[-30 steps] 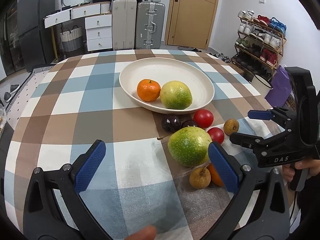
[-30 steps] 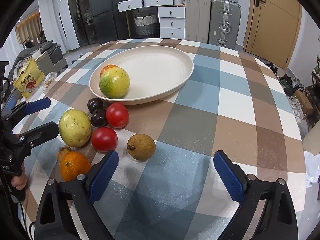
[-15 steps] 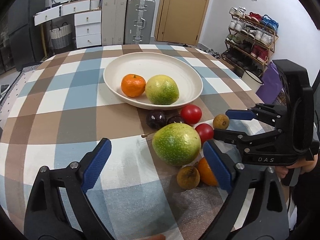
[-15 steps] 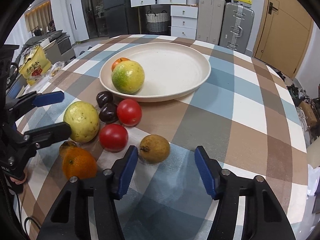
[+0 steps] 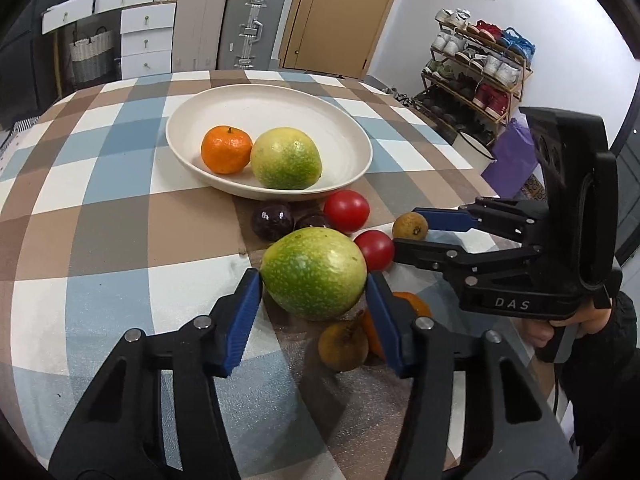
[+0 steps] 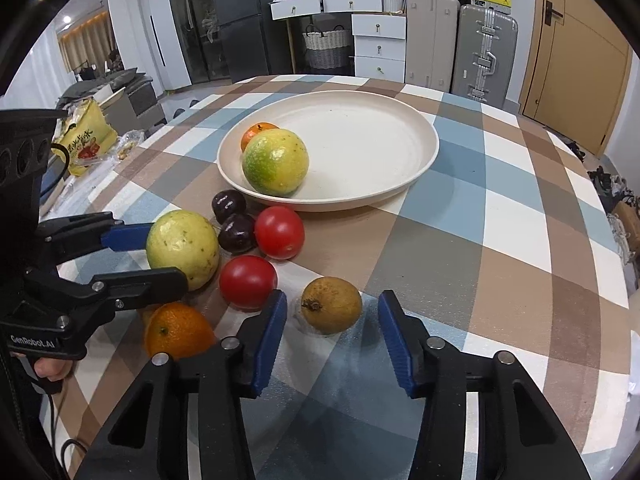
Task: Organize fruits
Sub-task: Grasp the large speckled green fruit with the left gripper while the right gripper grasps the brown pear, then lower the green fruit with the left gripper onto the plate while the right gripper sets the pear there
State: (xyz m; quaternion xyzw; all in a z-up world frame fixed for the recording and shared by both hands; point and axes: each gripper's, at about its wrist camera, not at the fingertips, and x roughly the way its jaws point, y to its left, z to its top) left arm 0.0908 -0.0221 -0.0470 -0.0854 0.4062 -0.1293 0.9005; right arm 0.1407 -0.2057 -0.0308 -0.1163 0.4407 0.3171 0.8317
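Note:
A cream plate (image 5: pixel 344 128) (image 6: pixel 400 184) holds an orange (image 5: pixel 226 150) and a green-yellow citrus (image 5: pixel 286 159) (image 6: pixel 276 162). My left gripper (image 5: pixel 314 294) (image 6: pixel 160 256) is shut on a second green-yellow citrus (image 5: pixel 314 272) (image 6: pixel 182 248) on the table. My right gripper (image 6: pixel 332 324) (image 5: pixel 416 234) is open, its pads either side of a brown pear-like fruit (image 6: pixel 331 308) (image 5: pixel 410 226), apart from it. Two red tomatoes (image 6: pixel 279 232) (image 6: pixel 248 281), two dark plums (image 6: pixel 236 224), an orange (image 6: pixel 178 334) and another brown fruit (image 5: pixel 343 344) lie close by.
The checked tablecloth (image 6: pixel 500 220) covers a round table. A yellow snack bag (image 6: pixel 86 142) lies off the table's left side. Suitcases (image 5: pixel 256 24), white drawers (image 5: pixel 146 40) and a shoe rack (image 5: pixel 476 68) stand behind.
My left gripper has closed from wide open onto the near green-yellow citrus. My right gripper has narrowed and moved in around the brown fruit.

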